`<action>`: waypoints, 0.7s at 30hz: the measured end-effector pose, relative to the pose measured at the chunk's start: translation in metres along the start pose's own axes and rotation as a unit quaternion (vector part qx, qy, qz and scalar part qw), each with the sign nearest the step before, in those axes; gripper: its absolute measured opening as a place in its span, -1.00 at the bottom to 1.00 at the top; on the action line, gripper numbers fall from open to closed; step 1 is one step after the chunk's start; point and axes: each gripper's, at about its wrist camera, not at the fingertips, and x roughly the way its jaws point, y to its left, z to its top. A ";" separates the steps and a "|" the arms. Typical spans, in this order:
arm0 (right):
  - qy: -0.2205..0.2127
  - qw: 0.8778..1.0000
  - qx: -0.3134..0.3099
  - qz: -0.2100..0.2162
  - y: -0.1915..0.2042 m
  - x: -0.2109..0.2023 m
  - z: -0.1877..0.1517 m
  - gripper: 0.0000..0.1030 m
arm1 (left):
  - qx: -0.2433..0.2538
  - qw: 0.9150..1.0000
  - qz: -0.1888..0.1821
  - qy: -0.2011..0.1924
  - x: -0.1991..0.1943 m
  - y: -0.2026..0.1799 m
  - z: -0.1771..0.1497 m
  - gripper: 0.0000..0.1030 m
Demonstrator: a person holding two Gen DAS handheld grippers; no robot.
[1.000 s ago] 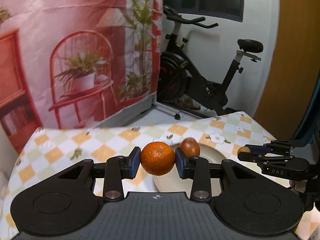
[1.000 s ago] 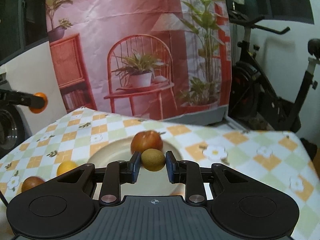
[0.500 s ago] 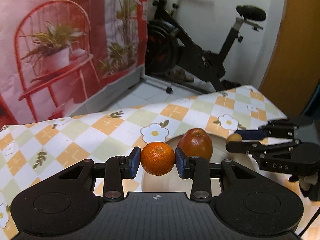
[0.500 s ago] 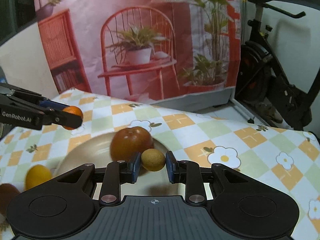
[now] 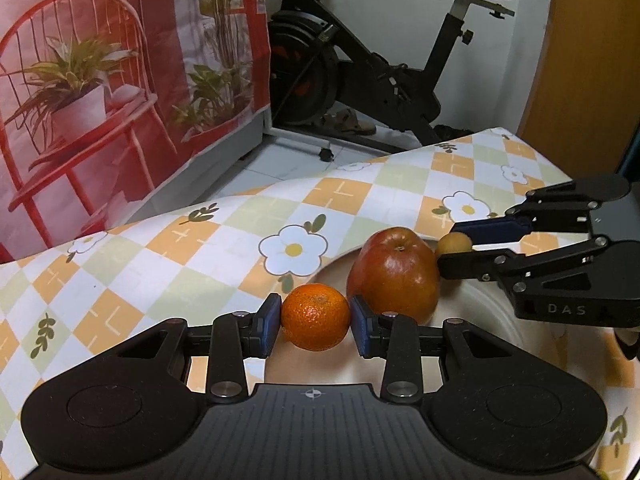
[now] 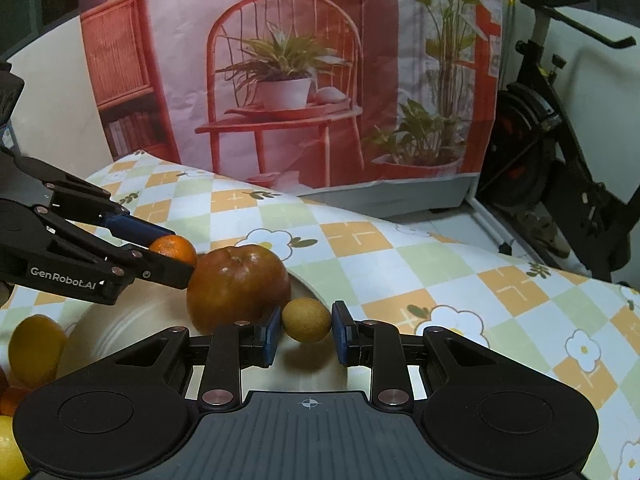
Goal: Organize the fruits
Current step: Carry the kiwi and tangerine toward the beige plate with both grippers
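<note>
Now dimpled round orange (image 5: 315, 317), fuzzy oval kiwi (image 6: 306, 319) sit clamped.

Two readable marks, both printed white on black plastic claw bodies. Left wrist view: "DAS" on side of right claw (image 5: 456, 247), lettering at approx 3 o'clock in pic, just below the linkage arms. Right wrist view: "GenRobot.AI" on side of left claw (image 6: 172, 249), lettering at approx 9 o'clock, along lower edge of its body. No other text, nos. or signs legible; book spines on the printed red-and-pink backdrop (image 6: 280, 60) too small to read.
</note>
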 end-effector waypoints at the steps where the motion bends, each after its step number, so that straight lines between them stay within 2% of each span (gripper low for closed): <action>1: 0.000 1.000 -0.002 -0.001 0.000 0.000 0.000 -0.51 | -0.002 1.000 -0.001 0.001 0.002 0.001 0.000 -0.23; 14: 0.001 1.000 -0.016 -0.010 0.001 0.003 0.000 -0.45 | -0.017 1.000 0.000 -0.002 0.005 0.007 0.000 -0.22; 21: -0.017 1.000 -0.001 -0.019 -0.001 -0.010 -0.001 -0.39 | -0.045 0.999 0.008 -0.013 -0.009 0.015 0.002 -0.11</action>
